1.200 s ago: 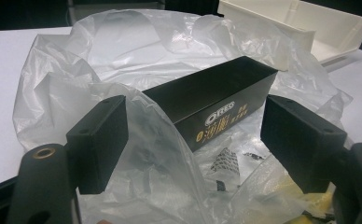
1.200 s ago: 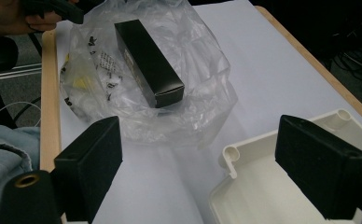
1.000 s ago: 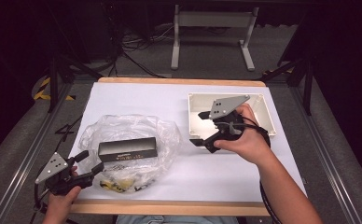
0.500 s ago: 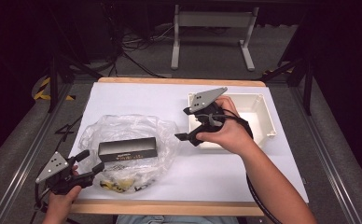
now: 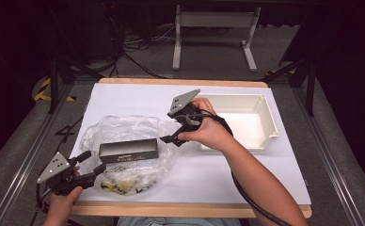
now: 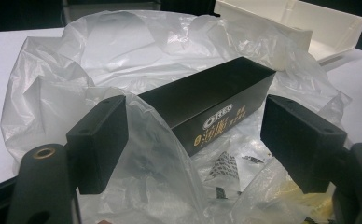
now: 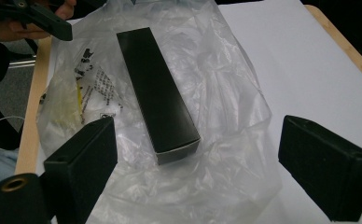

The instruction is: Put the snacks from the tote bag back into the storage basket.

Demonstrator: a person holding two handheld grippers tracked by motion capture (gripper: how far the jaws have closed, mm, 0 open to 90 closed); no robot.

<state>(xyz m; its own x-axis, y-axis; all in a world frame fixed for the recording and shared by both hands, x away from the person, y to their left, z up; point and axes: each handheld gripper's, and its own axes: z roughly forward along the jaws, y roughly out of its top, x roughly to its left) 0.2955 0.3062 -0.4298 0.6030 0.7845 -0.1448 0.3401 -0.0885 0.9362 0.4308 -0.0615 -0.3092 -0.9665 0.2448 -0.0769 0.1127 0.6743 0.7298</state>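
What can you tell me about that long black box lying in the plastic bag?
The black box is a long, narrow carton of what looks like matte cardboard, closed, lying flat on its long side. One side bears a small Oreo logo and gold lettering. It rests in the crumpled clear plastic bag, with the film under and around it, beside smaller printed packets. The bag lies on the white table. In the gripper views open jaws frame the box; neither gripper touches it, though bag film drapes by the left gripper's jaw.
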